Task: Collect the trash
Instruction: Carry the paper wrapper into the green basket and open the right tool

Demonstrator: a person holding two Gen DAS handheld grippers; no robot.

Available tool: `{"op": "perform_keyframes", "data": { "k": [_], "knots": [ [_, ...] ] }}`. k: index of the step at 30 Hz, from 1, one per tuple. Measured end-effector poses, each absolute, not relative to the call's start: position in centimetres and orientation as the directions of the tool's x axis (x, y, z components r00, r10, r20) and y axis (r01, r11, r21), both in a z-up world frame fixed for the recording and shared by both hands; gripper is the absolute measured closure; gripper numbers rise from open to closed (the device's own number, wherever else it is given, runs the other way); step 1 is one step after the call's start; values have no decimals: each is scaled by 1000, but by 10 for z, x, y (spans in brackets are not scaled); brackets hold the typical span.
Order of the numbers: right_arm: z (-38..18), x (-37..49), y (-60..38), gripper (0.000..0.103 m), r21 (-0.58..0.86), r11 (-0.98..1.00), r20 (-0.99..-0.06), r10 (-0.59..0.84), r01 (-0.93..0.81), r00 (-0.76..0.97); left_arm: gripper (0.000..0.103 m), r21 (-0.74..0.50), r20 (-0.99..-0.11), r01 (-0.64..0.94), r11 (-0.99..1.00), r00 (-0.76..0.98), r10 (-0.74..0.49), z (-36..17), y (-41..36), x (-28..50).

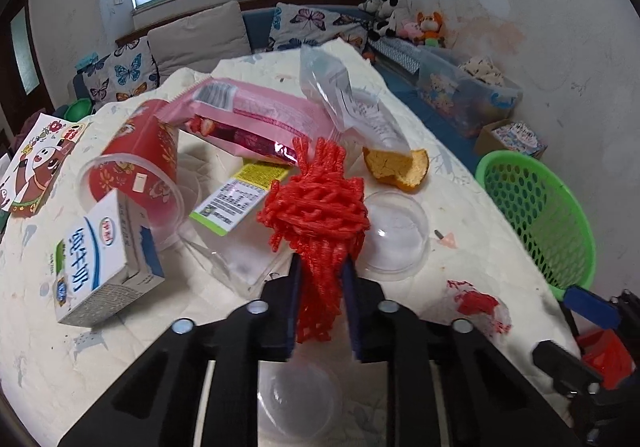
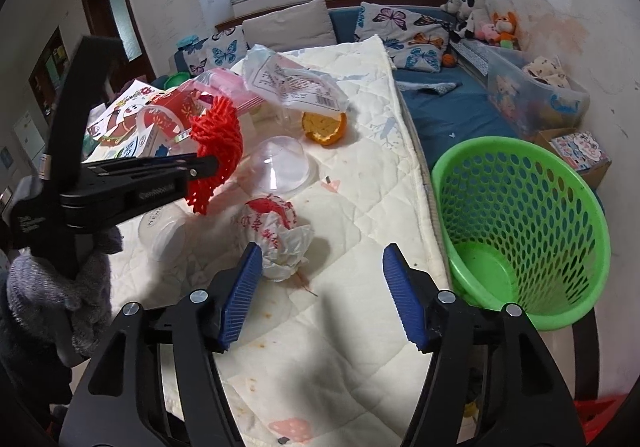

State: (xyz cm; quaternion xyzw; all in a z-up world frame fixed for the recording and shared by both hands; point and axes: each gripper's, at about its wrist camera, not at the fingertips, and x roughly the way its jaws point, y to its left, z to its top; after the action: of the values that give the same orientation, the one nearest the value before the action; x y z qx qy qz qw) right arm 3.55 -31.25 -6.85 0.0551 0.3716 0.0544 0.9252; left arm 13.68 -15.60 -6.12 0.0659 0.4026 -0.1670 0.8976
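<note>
My left gripper (image 1: 322, 267) is shut on a red foam fruit net (image 1: 316, 215) and holds it above the table; from the right wrist view the net (image 2: 218, 143) hangs from the left gripper (image 2: 212, 166). My right gripper (image 2: 322, 271) is open and empty, just right of a crumpled white-and-red paper wrapper (image 2: 280, 231). The green perforated basket (image 2: 520, 231) stands at the table's right edge, empty inside; it also shows in the left wrist view (image 1: 536, 215).
The white quilted table (image 2: 360, 183) carries an orange peel (image 1: 396, 167), clear plastic domes (image 1: 394, 235), a pink snack bag (image 1: 256, 119), a red cup (image 1: 136, 163), a milk carton (image 1: 104, 259) and a clear bag (image 2: 292, 81). A blue sofa lies behind.
</note>
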Motion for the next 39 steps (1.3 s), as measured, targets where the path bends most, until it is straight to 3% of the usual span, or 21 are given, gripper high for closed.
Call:
{"op": "perform_keyframes", "data": {
  "k": [20, 28, 39],
  "knots": [
    [-90, 81, -285, 39, 270, 961, -724, 240, -55, 647, 88, -108, -622, 329, 938, 714, -322, 7, -90, 98],
    [-86, 77, -269, 54, 231, 967, -710, 242, -105, 662, 88, -114, -615, 334, 936, 716, -331, 11, -85, 94],
    [-55, 49, -311, 55, 184, 983, -660, 144, -28, 737, 88, -104, -621, 410, 906, 685, -381, 15, -114, 87]
  ]
}}
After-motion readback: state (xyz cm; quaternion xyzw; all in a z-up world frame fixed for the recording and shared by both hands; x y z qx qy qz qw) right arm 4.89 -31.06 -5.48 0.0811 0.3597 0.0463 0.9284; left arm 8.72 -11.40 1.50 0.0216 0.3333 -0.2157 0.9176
